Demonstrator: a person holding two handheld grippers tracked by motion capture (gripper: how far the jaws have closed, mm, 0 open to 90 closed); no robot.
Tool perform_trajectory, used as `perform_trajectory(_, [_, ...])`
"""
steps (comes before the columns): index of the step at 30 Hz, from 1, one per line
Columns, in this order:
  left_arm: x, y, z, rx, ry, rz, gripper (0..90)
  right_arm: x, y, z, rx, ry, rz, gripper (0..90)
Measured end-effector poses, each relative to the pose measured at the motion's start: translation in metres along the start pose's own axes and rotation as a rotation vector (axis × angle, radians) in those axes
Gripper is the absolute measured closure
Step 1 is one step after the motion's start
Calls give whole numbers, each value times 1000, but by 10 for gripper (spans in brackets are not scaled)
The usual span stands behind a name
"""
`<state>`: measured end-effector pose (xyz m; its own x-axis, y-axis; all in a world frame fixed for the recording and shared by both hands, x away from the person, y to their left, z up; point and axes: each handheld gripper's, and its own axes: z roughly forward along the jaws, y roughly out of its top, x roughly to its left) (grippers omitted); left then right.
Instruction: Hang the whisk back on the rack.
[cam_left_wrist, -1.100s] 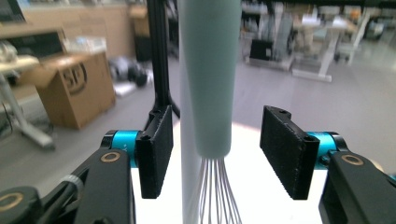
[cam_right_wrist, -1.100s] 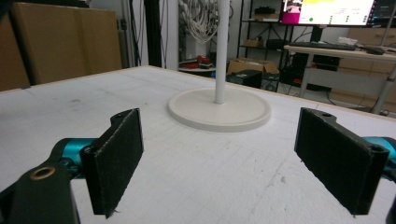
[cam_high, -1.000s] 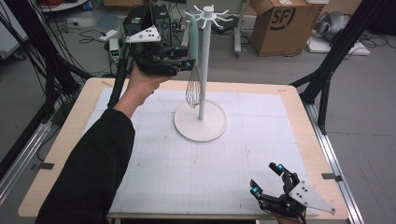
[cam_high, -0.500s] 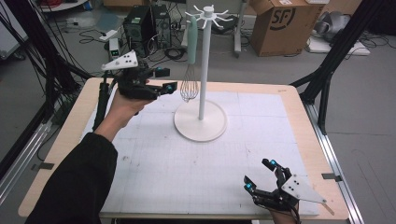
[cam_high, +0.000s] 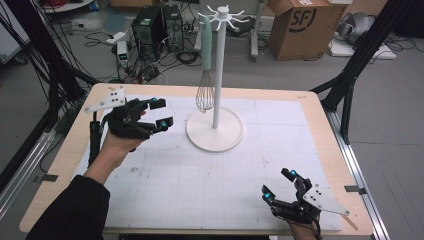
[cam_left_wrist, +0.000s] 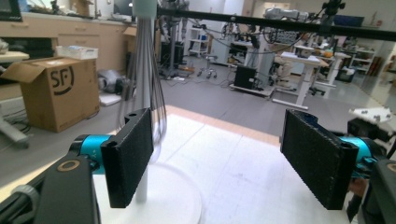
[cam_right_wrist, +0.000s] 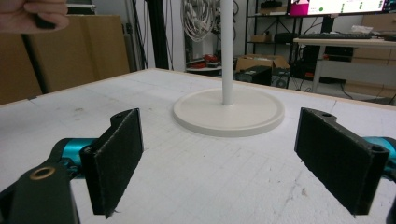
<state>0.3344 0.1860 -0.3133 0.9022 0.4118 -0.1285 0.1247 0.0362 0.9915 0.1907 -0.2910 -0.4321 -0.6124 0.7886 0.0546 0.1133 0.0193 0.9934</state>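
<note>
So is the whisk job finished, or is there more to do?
The whisk already hangs from the white stand. The left hand-held gripper has just been opening, nothing between its jaws. The right hand-held gripper rests open near the table's front edge. Nothing visibly remains.

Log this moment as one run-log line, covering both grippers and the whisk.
left gripper: jaws just opening, nothing between them | whisk: hanging on stand | right gripper: open, empty, low over table

Left gripper (cam_high: 161, 113): black body, grey three-cornered plate on top with dark holes, teal collars behind black, rough-textured rectangular pads. Right gripper (cam_high: 278, 184): same build, with a brass-coloured ring on its near link. The person's left arm wears a dark long sleeve (cam_high: 75, 212).
</note>
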Motion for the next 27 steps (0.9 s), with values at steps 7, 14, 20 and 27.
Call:
perform_trajectory(7, [-11, -23, -35, -38, 61, 8, 210, 1, 0, 3, 9, -1, 0, 146])
perform_trajectory(14, [-22, -50, -67, -78, 137, 23, 192, 1, -2, 7, 20, -6, 1, 145])
perform_trajectory(20, [-31, -79, -78, -61, 173, 4, 171, 1, -2, 9, 21, -8, 4, 145])
perform_trajectory(27, [-41, -102, -82, -83, 181, -20, 171, 0, -2, 11, 18, -6, 13, 146])
